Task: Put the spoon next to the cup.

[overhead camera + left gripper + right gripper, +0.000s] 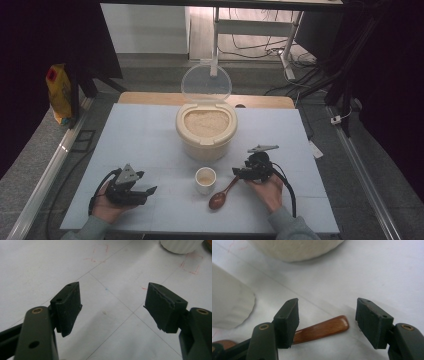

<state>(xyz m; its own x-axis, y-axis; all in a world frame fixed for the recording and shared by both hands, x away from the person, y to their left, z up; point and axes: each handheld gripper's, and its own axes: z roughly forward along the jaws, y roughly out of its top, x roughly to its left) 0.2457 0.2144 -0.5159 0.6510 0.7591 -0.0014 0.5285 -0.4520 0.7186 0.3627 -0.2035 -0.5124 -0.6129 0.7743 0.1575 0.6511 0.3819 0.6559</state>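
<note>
High view: the wooden spoon [223,193] lies flat on the table [150,140] just right of the small cup [205,179], its handle tip hidden under the right gripper [238,172], whose hand rests low behind it; the left gripper [145,189] sits well left of the cup. Left gripper view: jaws released over bare table, the cup [181,245] cut off at the top edge. Right gripper view: jaws released, the spoon's handle [322,329] lying between them untouched, its bowl mostly cut off.

The high view looks forward and down over the whole bench [150,140]. Both gripper views skim it closely; the right one shares the wooden spoon [322,328] with the high view, lower centre.
</note>
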